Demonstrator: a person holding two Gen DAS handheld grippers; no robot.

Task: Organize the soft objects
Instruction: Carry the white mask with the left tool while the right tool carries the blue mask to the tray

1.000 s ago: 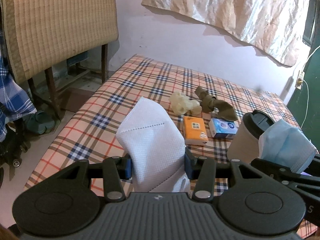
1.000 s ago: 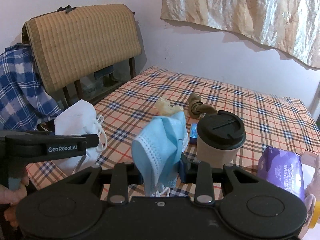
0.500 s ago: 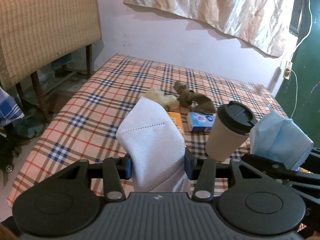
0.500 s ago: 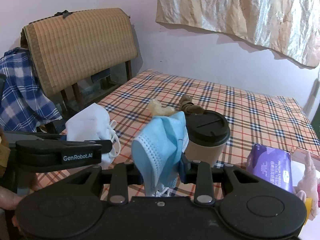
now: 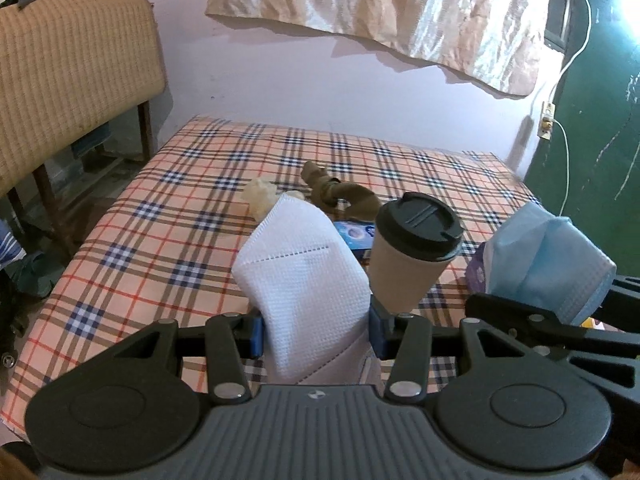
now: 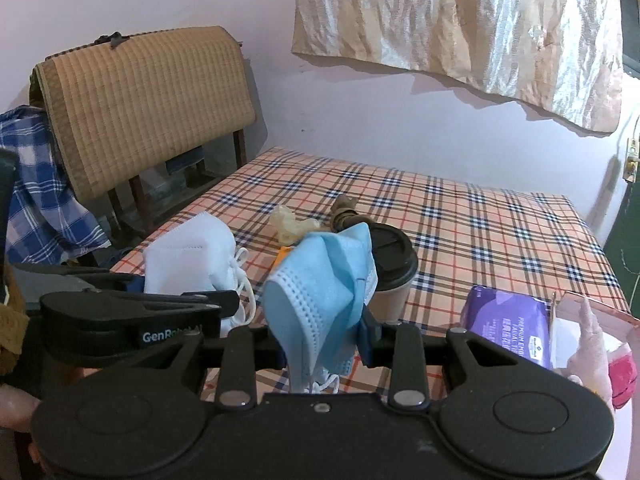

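A white mask (image 5: 300, 264) with a fine woven texture is showing beside a pale blue pleated mask (image 6: 320, 284). The bench (image 5: 168, 236) is wearing a peach cloth crossed with navy, red and brown plaid. A tan cup (image 5: 404, 268) is carrying a black lid. A purple packet (image 6: 508, 320) is lying near a pink plush toy (image 6: 592, 340). A blue-and-white checked cloth (image 6: 36, 192) is hanging by a straw-coloured ribbed mat (image 6: 148, 104).

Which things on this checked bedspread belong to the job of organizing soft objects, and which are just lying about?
Part of the job:
- folded white fabric mask, shut in the left tool
- pleated blue surgical mask, shut in the right tool
- twisted brown sock
- crumpled cream cloth

Just lying about:
- tan paper cup with black lid
- purple wipes packet
- small blue box
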